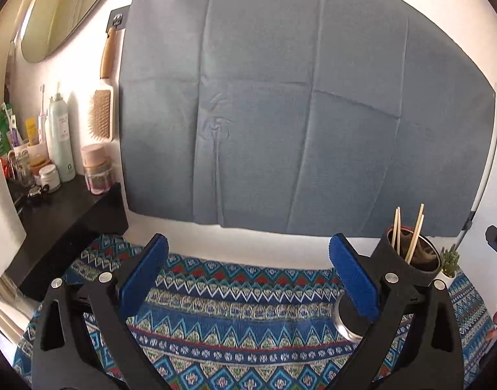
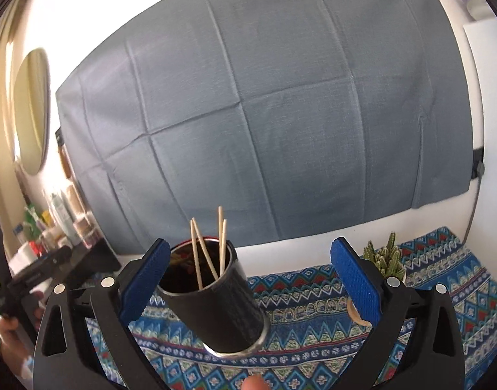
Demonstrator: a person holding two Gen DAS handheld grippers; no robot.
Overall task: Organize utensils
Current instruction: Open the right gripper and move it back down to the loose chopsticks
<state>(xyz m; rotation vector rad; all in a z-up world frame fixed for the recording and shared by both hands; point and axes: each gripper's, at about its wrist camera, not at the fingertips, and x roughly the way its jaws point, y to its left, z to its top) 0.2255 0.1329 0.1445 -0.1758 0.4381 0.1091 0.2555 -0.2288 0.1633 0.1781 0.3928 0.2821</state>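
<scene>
In the right wrist view we see the right tongs (image 2: pixel 250 279) spread wide, gripping nothing. A black cup (image 2: pixel 215 299) stands on the patterned cloth (image 2: pixel 313 351) between the blue pads; whether the left pad (image 2: pixel 144 286) touches it we cannot tell, and the other pad is well apart from it. Four wooden chopsticks (image 2: pixel 204 253) stand in the cup, leaning against its inner wall. A fingertip (image 2: pixel 253 382) shows at the bottom edge. Just behind the right pad sits a small cactus (image 2: pixel 385 256) in a white pot, and a pale ring (image 2: pixel 357 317) lies on the cloth beside that pad. At the far left edge a hand holds the other black tool (image 2: pixel 27 286).

The left wrist view shows what the right one does not. The left tongs (image 1: pixel 248 276) are also spread wide and empty, over bare cloth (image 1: pixel 232 308). The cup (image 1: pixel 407 253) with its chopsticks (image 1: pixel 411 234) stands beyond the right finger of these tongs, outside them. To the left, a black shelf (image 1: pixel 69 208) carries a white paper roll (image 1: pixel 1 214), a pale spray can (image 1: pixel 61 139), a pink-lidded jar (image 1: pixel 97 169) and a toothbrush (image 1: pixel 42 110). A wooden hairbrush (image 1: pixel 102 97) hangs on the wall above, below a round mirror (image 1: pixel 63 3).

Farthest off, both views show a grey creased sheet (image 1: pixel 297 104) on the white wall. No writing is legible anywhere.
</scene>
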